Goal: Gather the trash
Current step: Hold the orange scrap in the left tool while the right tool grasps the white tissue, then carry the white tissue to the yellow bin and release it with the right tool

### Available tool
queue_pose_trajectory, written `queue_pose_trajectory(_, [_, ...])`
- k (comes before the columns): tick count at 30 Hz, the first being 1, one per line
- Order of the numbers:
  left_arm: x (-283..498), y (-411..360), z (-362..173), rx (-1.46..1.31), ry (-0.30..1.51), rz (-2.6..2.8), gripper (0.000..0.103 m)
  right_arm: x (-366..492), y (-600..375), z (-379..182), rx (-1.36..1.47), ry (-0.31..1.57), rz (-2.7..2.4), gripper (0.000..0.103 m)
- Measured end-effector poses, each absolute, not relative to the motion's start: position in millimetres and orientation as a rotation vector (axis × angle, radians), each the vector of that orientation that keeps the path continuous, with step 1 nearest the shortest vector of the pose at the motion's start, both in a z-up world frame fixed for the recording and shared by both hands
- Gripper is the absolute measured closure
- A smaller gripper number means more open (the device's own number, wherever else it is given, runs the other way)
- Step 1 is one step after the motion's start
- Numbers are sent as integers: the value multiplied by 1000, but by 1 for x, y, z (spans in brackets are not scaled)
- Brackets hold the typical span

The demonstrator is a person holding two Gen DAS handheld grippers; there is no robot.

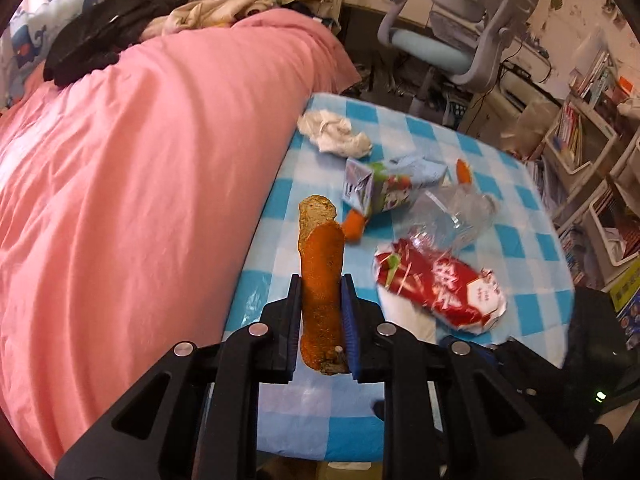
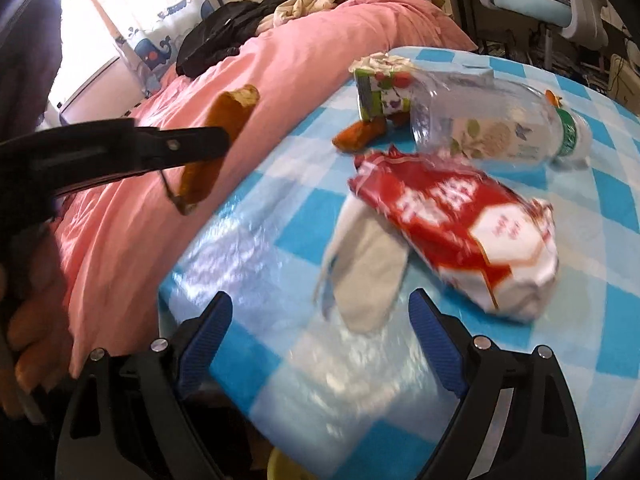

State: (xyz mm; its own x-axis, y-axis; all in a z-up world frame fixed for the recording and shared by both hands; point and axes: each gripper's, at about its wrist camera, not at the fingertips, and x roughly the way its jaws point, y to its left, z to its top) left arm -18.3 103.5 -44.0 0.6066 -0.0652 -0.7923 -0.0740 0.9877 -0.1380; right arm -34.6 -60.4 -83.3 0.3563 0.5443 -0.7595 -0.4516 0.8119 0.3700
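My left gripper [image 1: 321, 292] is shut on a long strip of orange peel [image 1: 322, 276] and holds it above the near left edge of the checked table [image 1: 520, 248]. The right wrist view shows that peel [image 2: 216, 148] in the left gripper [image 2: 224, 142] over the table's left edge. My right gripper [image 2: 320, 312] is open and empty above the table, just before a white paper scrap [image 2: 368, 276]. On the table lie a red and white snack bag [image 1: 436, 288] [image 2: 468, 220], a clear plastic bottle [image 1: 456, 212] [image 2: 492, 124], a small juice carton [image 1: 376, 190] [image 2: 382, 90], more orange peel [image 1: 354, 226] [image 2: 358, 136] and a crumpled white tissue [image 1: 334, 134].
A bed with a pink cover [image 1: 140, 180] [image 2: 304, 52] runs along the table's left side, with dark clothes [image 1: 92, 36] piled on it. A grey and blue desk chair [image 1: 460, 40] stands beyond the table. Shelves of books [image 1: 588, 140] line the right.
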Motion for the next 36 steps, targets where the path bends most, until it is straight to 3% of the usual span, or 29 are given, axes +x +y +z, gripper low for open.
queue_pose_trajectory(6, [-17, 94, -36, -143, 909, -31, 85, -10, -60, -85, 154, 1006, 582, 19])
queue_pose_trajectory(7, [-17, 92, -36, -139, 906, -34, 85, -8, -59, -85, 144, 1000, 571, 24])
queue_pose_trajectory(8, [-18, 91, -35, -136, 903, -37, 85, -7, -58, -85, 121, 990, 551, 31])
queue_pose_trajectory(11, [-20, 88, -33, -130, 905, -51, 85, -2, -62, -86, 110, 993, 532, 81])
queue_pose_trajectory(13, [-21, 87, -32, -125, 905, -61, 85, 5, -71, -88, 161, 1024, 546, 93])
queue_pose_trajectory(19, [-25, 87, -27, -141, 891, -77, 85, 2, -88, -54, 252, 1001, 670, 97])
queue_pose_trajectory(25, [-23, 90, -26, -154, 885, -67, 85, -27, -88, -32, 116, 1004, 738, 97])
queue_pose_trajectory(36, [-19, 91, -33, -189, 909, -82, 84, -56, -126, -33, 188, 975, 766, 97])
